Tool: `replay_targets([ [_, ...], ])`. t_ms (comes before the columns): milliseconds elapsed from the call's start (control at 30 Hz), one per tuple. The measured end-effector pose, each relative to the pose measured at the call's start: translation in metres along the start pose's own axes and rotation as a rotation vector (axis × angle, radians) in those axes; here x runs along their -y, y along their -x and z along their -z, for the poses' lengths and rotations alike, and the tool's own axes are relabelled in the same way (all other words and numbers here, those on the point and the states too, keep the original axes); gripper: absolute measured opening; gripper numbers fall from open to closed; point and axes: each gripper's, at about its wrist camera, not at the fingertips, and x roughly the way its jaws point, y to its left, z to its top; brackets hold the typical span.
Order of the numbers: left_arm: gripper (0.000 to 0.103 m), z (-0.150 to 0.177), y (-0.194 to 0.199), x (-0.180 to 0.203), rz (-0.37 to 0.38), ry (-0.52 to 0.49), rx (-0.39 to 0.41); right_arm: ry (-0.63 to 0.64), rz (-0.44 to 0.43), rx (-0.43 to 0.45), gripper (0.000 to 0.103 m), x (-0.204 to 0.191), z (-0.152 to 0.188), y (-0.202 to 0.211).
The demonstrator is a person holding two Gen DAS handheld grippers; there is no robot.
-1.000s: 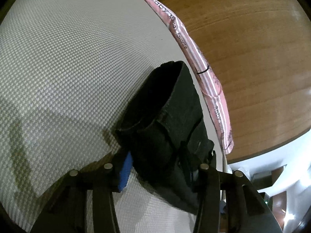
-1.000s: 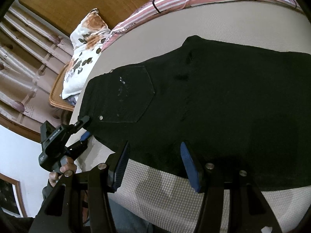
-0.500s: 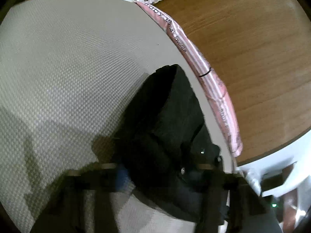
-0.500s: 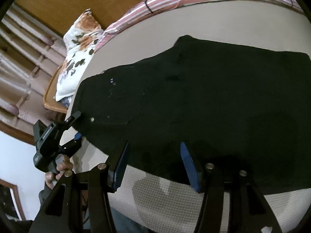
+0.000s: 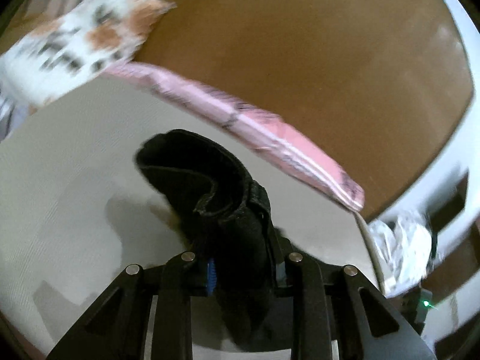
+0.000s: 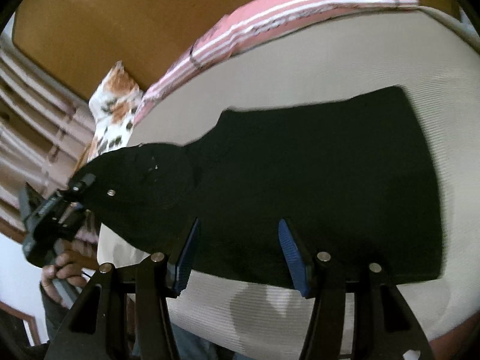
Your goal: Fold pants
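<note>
The black pants [image 6: 300, 180] lie spread on the pale bed, with the back pocket and rivet at the left. My left gripper [image 5: 243, 273] is shut on the waistband end of the pants [image 5: 216, 186] and lifts it off the bed; it also shows at the left of the right wrist view [image 6: 60, 207], held by a hand. My right gripper [image 6: 237, 255] is open, its blue pads [image 6: 292, 258] just above the near edge of the pants, holding nothing.
A pink striped blanket [image 6: 270, 21] runs along the bed's far edge against a brown wooden headboard [image 5: 300, 45]. A floral pillow [image 6: 115, 111] lies at the far corner. The pale mattress [image 6: 330, 60] extends beyond the pants. Curtains [image 6: 36, 114] hang at the left.
My left gripper has lifted the waistband end up off the bed and tilted upward. My right gripper has drawn back, so more of the pants' far end shows.
</note>
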Motion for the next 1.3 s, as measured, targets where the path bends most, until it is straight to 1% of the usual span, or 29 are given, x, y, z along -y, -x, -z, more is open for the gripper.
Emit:
replay_targets([
  [100,0.025,-0.005,-0.014,0.053,0.042,-0.098,-0.022,-0.047,0.0,0.051,0.052,0.021,-0.004,0.021],
  [200,0.025,0.001,-0.03,0.102,0.086,-0.189,-0.052,-0.095,0.004,0.098,0.052,0.042,-0.005,0.041],
  [233,0.025,0.007,-0.038,0.121,0.106,-0.232,-0.068,-0.106,0.006,0.11,0.052,0.049,-0.005,0.046],
  [300,0.025,0.019,-0.05,0.146,0.123,-0.289,-0.095,-0.128,0.021,0.141,0.052,0.064,-0.004,0.061],
  [333,0.025,0.029,-0.06,0.161,0.134,-0.322,-0.121,-0.137,0.029,0.152,0.052,0.071,-0.004,0.067],
  [400,0.025,0.045,-0.075,0.176,0.153,-0.353,-0.162,-0.154,0.04,0.171,0.052,0.083,-0.001,0.078],
  [500,0.025,0.073,-0.101,0.197,0.176,-0.384,-0.246,-0.172,0.066,0.191,0.052,0.1,0.002,0.092],
  [567,0.025,0.094,-0.118,0.204,0.179,-0.413,-0.298,-0.184,0.077,0.2,0.052,0.11,0.004,0.098],
  [633,0.025,0.118,-0.134,0.213,0.162,-0.451,-0.338,-0.199,0.088,0.202,0.052,0.121,0.007,0.102],
  [767,0.025,0.153,-0.153,0.22,0.149,-0.485,-0.401,-0.219,0.096,0.191,0.052,0.134,0.01,0.099],
  [900,0.027,0.182,-0.163,0.218,0.102,-0.61,-0.423,-0.215,0.091,0.164,0.052,0.14,0.007,0.09],
  [967,0.03,0.185,-0.162,0.22,0.109,-0.642,-0.422,-0.203,0.089,0.152,0.052,0.141,0.004,0.088],
  [1000,0.037,0.185,-0.16,0.219,0.115,-0.65,-0.424,-0.188,0.088,0.143,0.052,0.14,0.001,0.086],
  [1067,0.043,0.184,-0.155,0.22,0.141,-0.654,-0.429,-0.165,0.084,0.122,0.052,0.137,-0.003,0.082],
  [1133,0.048,0.182,-0.148,0.22,0.166,-0.654,-0.438,-0.148,0.054,0.097,0.052,0.134,-0.008,0.077],
  [1200,0.051,0.178,-0.141,0.218,0.196,-0.645,-0.45,-0.147,-0.008,0.059,0.052,0.133,-0.015,0.068],
  [1233,0.051,0.176,-0.136,0.217,0.207,-0.642,-0.445,-0.148,-0.029,0.048,0.052,0.132,-0.016,0.066],
  [1300,0.055,0.169,-0.125,0.216,0.223,-0.64,-0.43,-0.147,-0.062,0.022,0.052,0.131,-0.022,0.058],
])
